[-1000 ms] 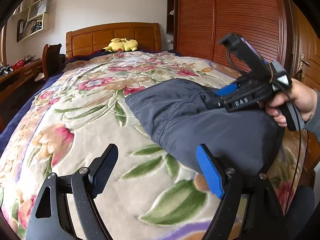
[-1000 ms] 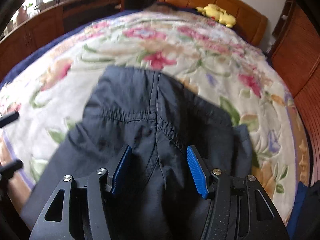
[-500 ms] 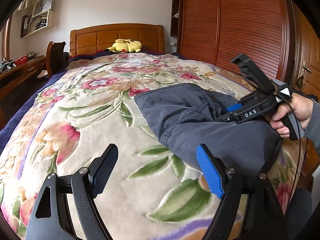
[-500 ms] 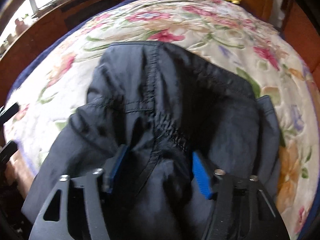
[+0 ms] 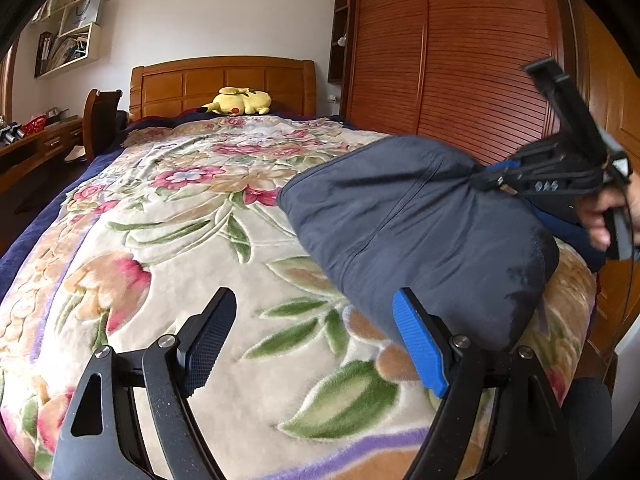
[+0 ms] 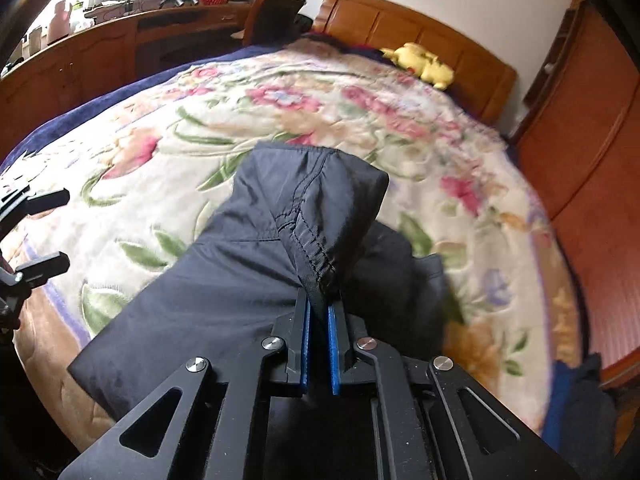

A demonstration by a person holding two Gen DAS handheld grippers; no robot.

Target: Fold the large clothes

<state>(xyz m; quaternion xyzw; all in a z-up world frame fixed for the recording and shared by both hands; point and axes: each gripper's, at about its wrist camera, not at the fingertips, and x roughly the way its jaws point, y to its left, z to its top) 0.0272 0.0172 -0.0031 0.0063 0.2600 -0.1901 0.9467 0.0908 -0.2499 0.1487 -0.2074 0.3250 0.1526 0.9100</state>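
A dark navy garment [image 5: 416,228] lies folded on the floral bedspread [image 5: 192,240] near the bed's foot and right side. My right gripper [image 6: 318,312] is shut on a seam of the garment [image 6: 256,280] and lifts its top fold off the bed. In the left wrist view the right gripper [image 5: 484,178] pinches the cloth at the garment's right end. My left gripper [image 5: 308,336] is open and empty, low over the bedspread just left of the garment; its fingers [image 6: 44,232] show at the left edge of the right wrist view.
A yellow plush toy [image 5: 240,102] lies by the wooden headboard [image 5: 224,80]. A wooden wardrobe [image 5: 460,52] runs along the right side of the bed. A desk [image 6: 100,44] and chair [image 5: 102,116] stand on the left. More dark cloth [image 6: 576,392] hangs at the bed's right corner.
My right gripper has closed on the garment's seam and raised it, so the cloth bulges up off the bed. My left gripper has stayed open in about the same place.
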